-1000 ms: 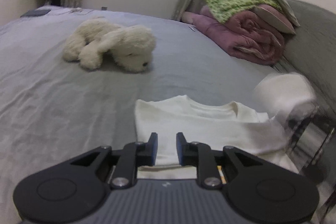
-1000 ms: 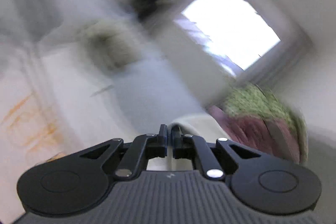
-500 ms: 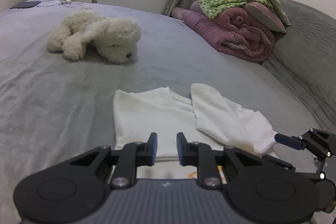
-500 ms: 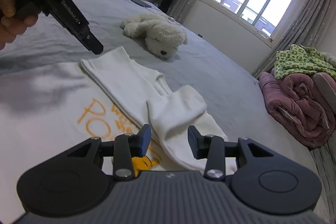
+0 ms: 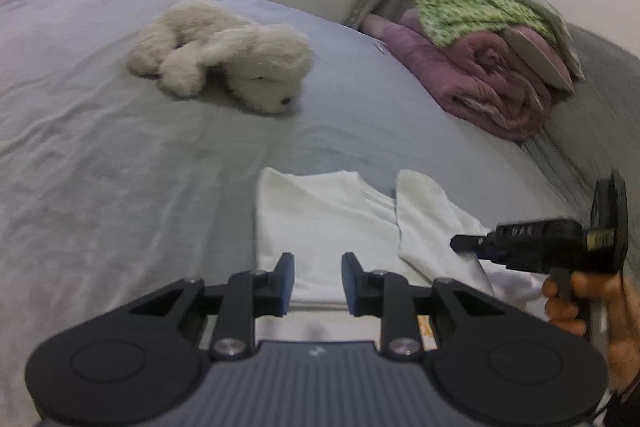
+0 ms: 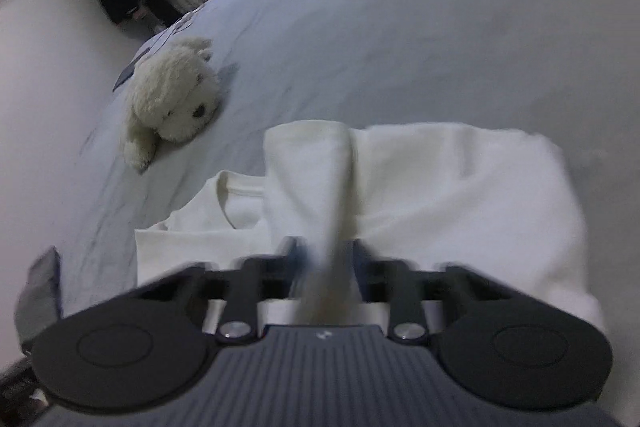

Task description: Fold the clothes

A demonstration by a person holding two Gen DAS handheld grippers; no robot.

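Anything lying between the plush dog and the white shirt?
No. In the left wrist view, only bare grey sheet separates the plush dog from the white shirt.

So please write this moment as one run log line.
left gripper: open, over white T-shirt | right gripper: fabric between fingers, closure unclear | sleeve: folded inward

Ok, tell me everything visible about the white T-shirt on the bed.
The white T-shirt looks like soft cream cotton with a ribbed round collar. It lies flat on the grey bed, partly folded: one side panel lies turned inward over the body. A sliver of orange print shows by the left tool, which hovers open over its near edge. A raised fold of fabric stands between the fingers of the right tool; motion blur hides whether they grip it.
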